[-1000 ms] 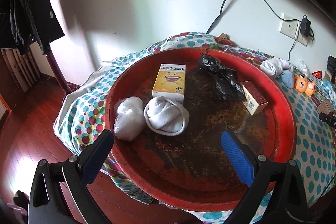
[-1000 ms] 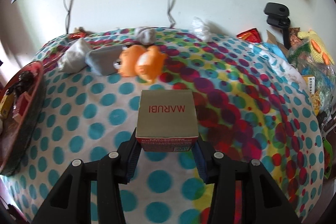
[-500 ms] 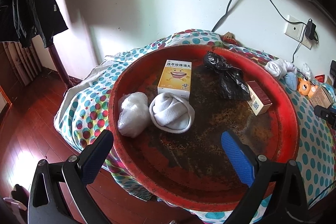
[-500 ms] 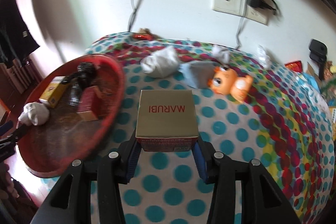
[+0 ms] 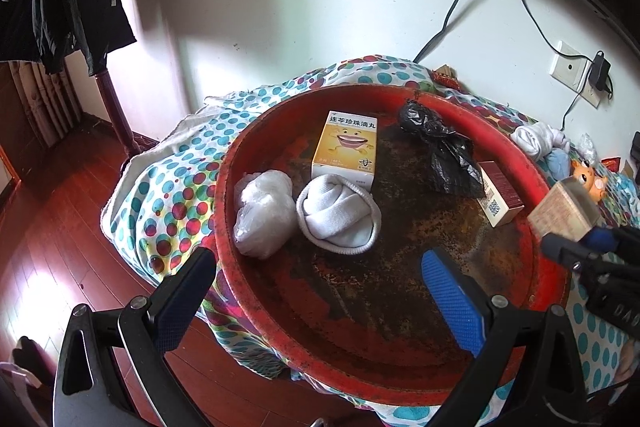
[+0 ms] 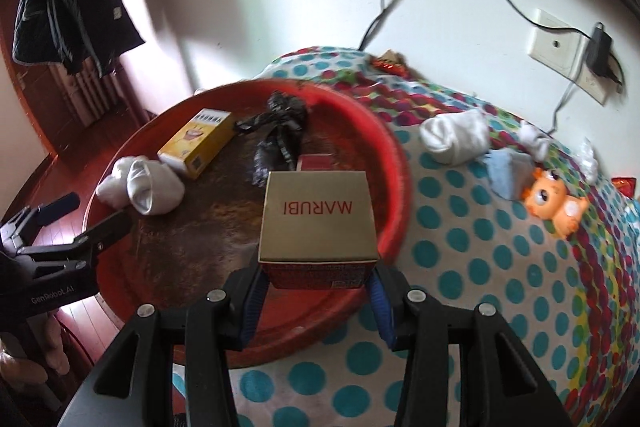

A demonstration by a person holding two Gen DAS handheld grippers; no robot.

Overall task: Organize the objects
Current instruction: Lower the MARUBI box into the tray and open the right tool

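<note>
The right gripper [image 6: 318,291] held the gold box [image 6: 318,217] over the red tray's [image 6: 394,163] near rim; the left gripper [image 5: 316,291] stood wide, empty, above that tray.

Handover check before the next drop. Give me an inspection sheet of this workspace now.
Surface: polka-dot cloth.
Job's things: red tray holds yellow box, white sock roll, plastic wad, black bag, red carton; MARUBI box above its rim.
Clutter: orange toy, socks.
Grippers: left gripper open; right gripper shut on MARUBI box.
Cables: charger plugged in.
Surroundings: wood floor.
</note>
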